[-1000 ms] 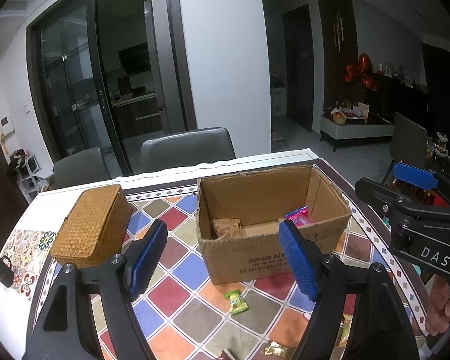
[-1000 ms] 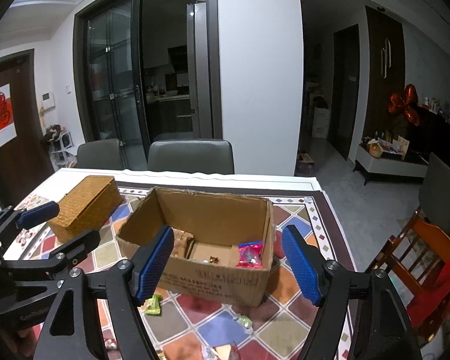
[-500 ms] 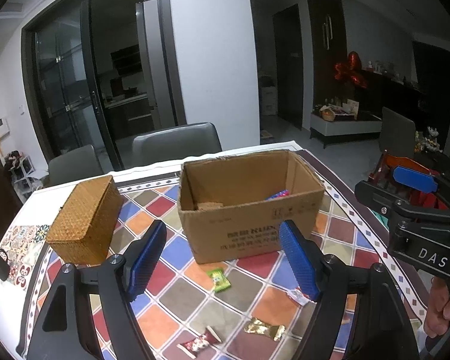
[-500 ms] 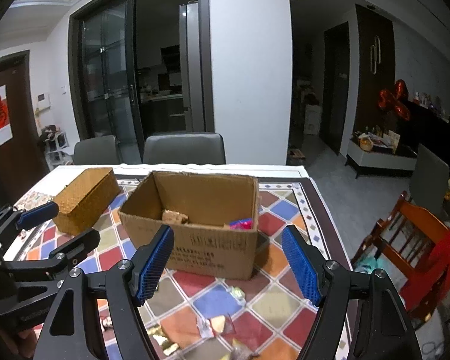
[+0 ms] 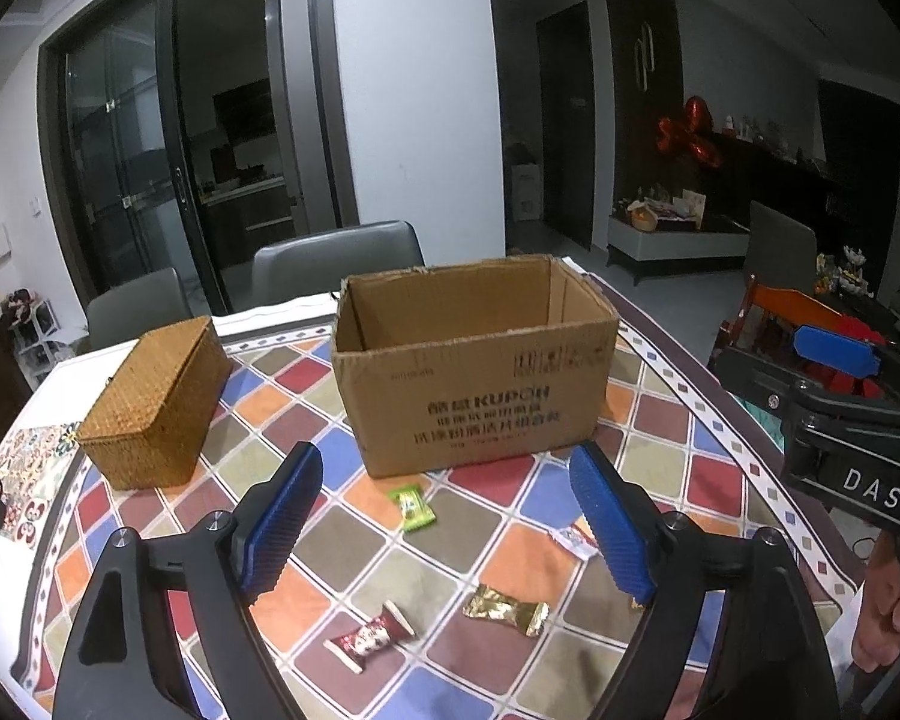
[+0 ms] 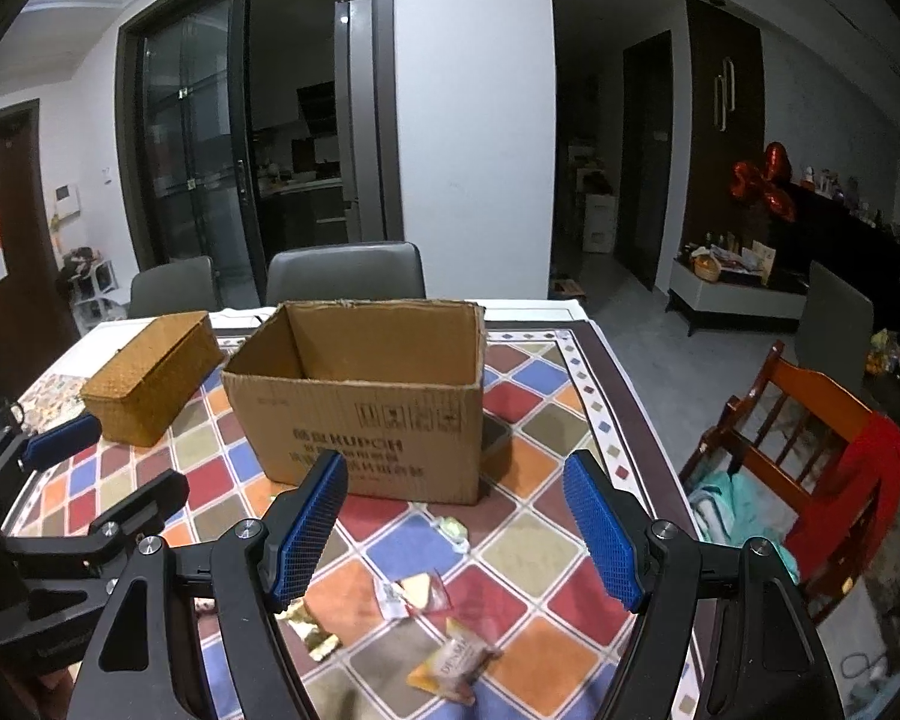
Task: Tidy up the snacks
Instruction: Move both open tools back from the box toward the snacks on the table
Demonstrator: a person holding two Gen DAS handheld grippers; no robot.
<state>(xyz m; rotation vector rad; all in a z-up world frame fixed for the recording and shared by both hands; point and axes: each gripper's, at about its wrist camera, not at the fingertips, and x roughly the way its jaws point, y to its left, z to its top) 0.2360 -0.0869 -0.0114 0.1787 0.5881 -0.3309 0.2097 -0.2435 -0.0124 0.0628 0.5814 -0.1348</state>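
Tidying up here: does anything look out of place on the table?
Yes: wrapped snacks lie loose on the tablecloth in front of the cardboard box, including a green candy and a gold one, not inside it.

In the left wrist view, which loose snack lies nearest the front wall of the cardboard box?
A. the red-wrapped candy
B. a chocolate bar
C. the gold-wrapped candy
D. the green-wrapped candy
D: the green-wrapped candy lies on the tablecloth just below the cardboard box, while the gold-wrapped candy and red-wrapped candy lie farther toward the camera.
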